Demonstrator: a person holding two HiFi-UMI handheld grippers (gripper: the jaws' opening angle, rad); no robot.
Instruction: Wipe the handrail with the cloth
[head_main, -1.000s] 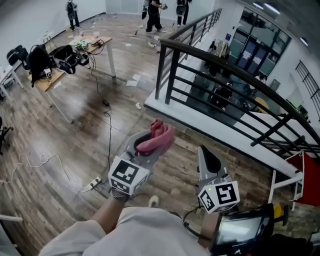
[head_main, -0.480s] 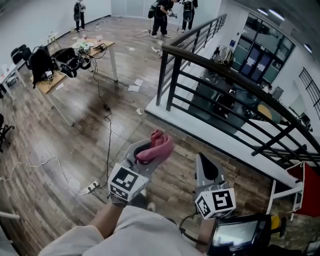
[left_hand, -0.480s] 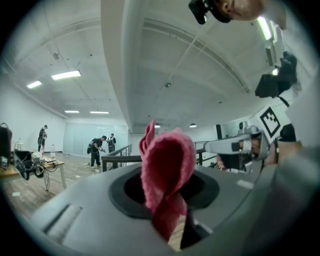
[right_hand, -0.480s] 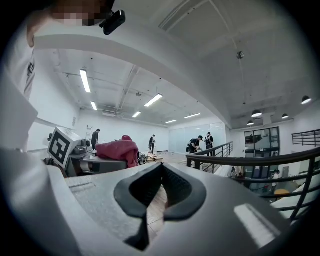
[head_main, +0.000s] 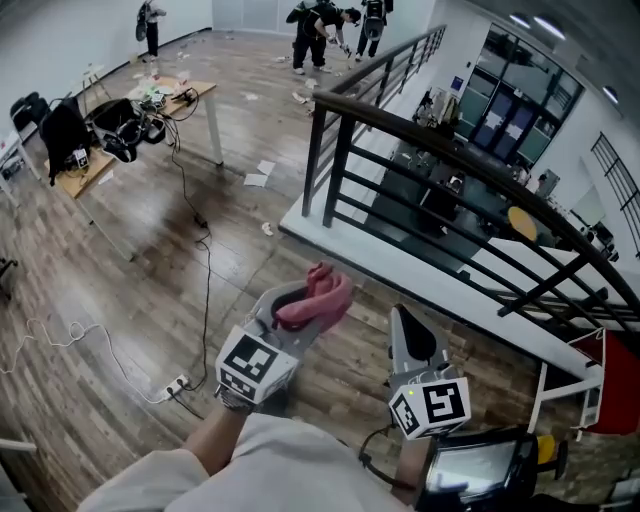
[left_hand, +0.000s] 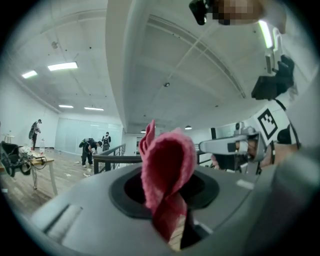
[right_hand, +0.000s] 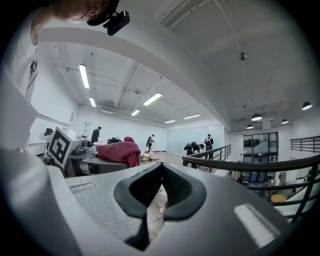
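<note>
While the left gripper keeps its jaws clenched on a crumpled pink terry cloth, whose bunched end sticks up past the tips, the right gripper beside it is pressed together on nothing. Both hang over brown wooden plank floor, apart from the dark metal handrail ahead.

Bright, even ceiling strip lighting, soft floor glare, strong fisheye bending at edges, near foreground blurred.
</note>
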